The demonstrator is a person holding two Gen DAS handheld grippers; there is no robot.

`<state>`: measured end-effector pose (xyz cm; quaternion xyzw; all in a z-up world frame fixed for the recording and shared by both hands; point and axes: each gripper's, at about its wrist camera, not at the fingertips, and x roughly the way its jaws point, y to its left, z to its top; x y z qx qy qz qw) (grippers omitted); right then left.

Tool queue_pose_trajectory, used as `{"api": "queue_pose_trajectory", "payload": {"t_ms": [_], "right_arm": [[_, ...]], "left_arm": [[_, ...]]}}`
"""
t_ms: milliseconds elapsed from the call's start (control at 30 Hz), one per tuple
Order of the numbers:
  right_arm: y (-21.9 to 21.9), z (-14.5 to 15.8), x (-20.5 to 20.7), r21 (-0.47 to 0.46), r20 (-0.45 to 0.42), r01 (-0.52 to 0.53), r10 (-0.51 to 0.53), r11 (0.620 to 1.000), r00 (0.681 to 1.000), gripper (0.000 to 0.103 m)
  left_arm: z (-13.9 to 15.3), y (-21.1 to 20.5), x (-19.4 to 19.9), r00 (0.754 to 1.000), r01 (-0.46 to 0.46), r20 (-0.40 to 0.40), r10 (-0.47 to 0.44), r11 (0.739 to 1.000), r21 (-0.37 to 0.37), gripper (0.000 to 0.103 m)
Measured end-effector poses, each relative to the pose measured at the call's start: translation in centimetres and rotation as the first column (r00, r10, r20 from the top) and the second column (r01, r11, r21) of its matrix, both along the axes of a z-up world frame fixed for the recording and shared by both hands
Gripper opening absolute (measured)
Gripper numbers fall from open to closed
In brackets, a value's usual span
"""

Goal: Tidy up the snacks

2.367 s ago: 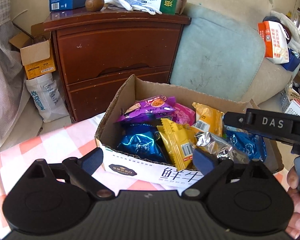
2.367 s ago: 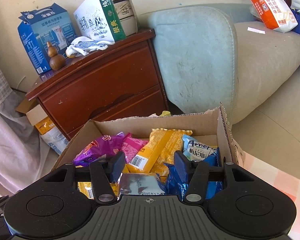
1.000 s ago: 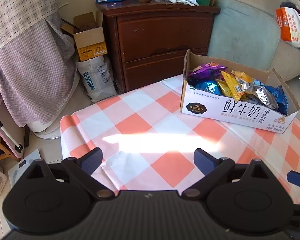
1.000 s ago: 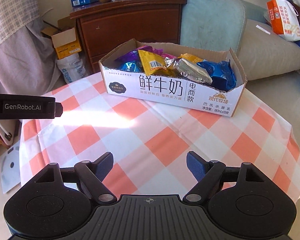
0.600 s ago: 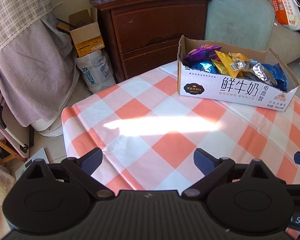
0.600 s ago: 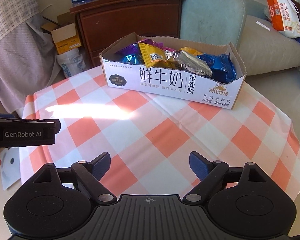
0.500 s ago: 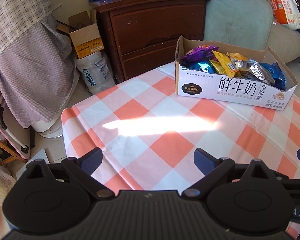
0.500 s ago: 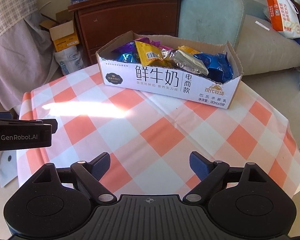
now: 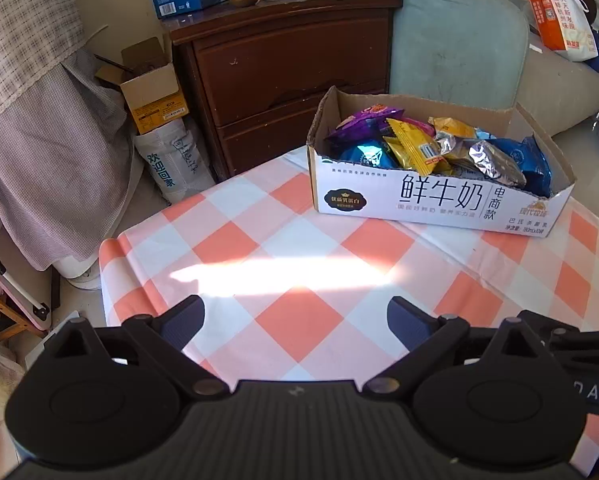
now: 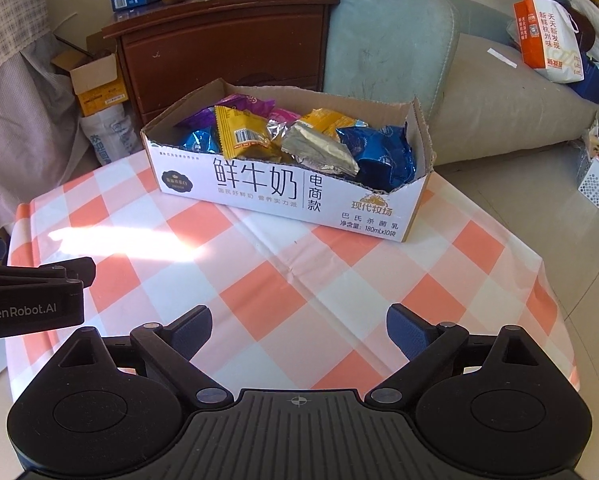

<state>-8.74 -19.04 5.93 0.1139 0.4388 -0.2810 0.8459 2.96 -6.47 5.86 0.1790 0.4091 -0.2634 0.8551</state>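
checkered table carries a box of snacks at its far side, left hand-held gripper spread and empty, right hand-held gripper opening, empty.

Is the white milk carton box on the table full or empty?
Full: the cut-open box is heaped with snack packets rising past its front wall.

Cardboard box, printed white outside; glossy foil snack packets; checked cloth tablecloth; dark wooden cabinet.
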Motion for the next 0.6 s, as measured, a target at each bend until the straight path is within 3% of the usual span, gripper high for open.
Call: {"api": "queue_pose_trajectory", "payload": {"t_ms": [333, 600], "right_arm": [[-5.2, -0.4, 1.5, -0.026, 0.059, 0.081, -0.079, 0.996, 0.995, 0.096], [-8.5, -0.5, 2.4, 0.029, 0.099, 0.161, -0.163, 0.987, 0.982, 0.097]], "left_arm": [[0.3, -4.6, 1.7, 1.0, -0.015, 0.001, 0.015, 1.0, -0.002, 0.098], [-0.1, -7.3, 3.0, 0.999, -0.04, 0.022, 0.04, 0.999, 0.021, 0.098]]}}
